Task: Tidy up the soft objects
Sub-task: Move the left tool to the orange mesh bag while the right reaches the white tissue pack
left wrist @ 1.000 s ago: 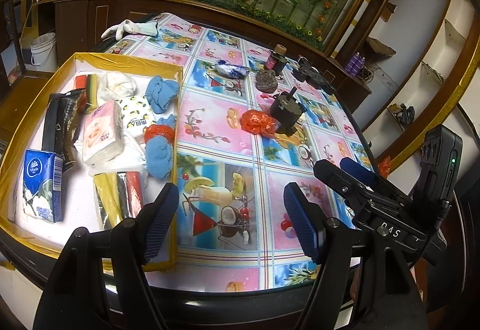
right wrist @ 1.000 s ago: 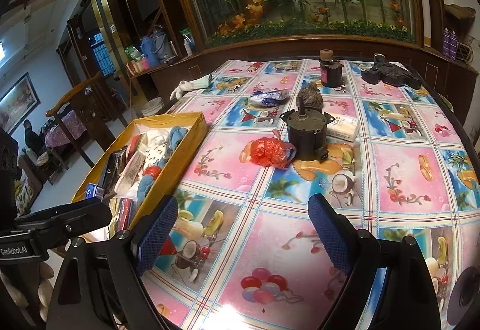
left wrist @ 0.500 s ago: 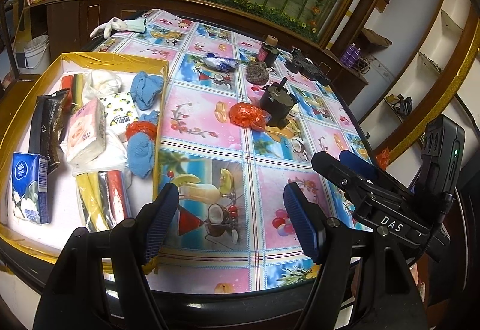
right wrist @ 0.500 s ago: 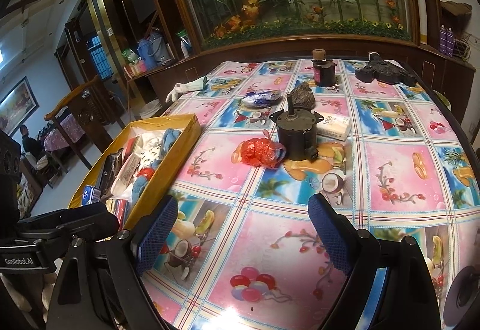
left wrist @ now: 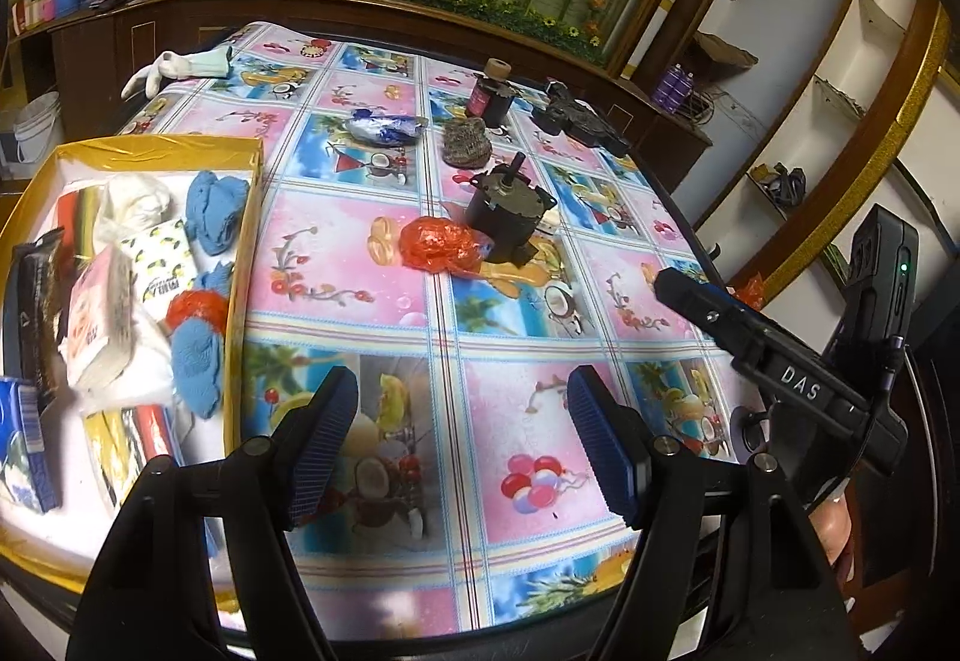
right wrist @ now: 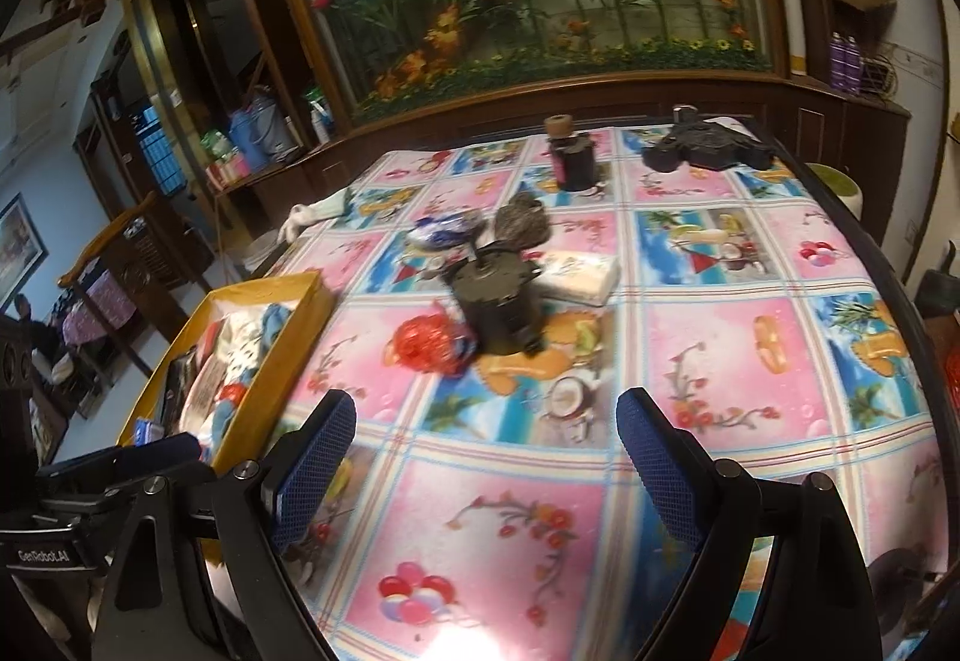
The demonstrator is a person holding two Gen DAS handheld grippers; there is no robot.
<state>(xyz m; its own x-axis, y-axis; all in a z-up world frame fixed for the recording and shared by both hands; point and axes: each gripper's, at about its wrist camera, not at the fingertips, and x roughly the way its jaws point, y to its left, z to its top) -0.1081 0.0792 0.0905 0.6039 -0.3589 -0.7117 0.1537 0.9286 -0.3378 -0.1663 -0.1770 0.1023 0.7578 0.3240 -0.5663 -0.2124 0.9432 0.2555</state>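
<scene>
A yellow box [left wrist: 243, 265] at the table's left holds several soft things: blue cloths [left wrist: 213, 205], tissue packs [left wrist: 99, 319], a white bag. The box also shows in the right wrist view [right wrist: 312, 304]. On the patterned tablecloth lie a crumpled red bag [left wrist: 441, 244] [right wrist: 429, 343], a blue-white bag [left wrist: 384, 128], a brown knitted piece [left wrist: 467, 144] and a white tissue pack [right wrist: 579, 274]. My left gripper [left wrist: 462, 445] is open and empty above the table's near edge. My right gripper [right wrist: 486, 469] is open and empty, nearer than the red bag.
A black motor [left wrist: 510, 208] [right wrist: 498, 301] stands right behind the red bag. A dark bottle [left wrist: 491, 93] and a black gadget [left wrist: 579, 117] sit at the far side. A white glove [left wrist: 174, 66] lies at the far left corner. Wooden cabinets surround the table.
Both grippers have moved forward over the table and turned right; the red bag and motor look closer. Both stay open and empty. Objects have not moved.
</scene>
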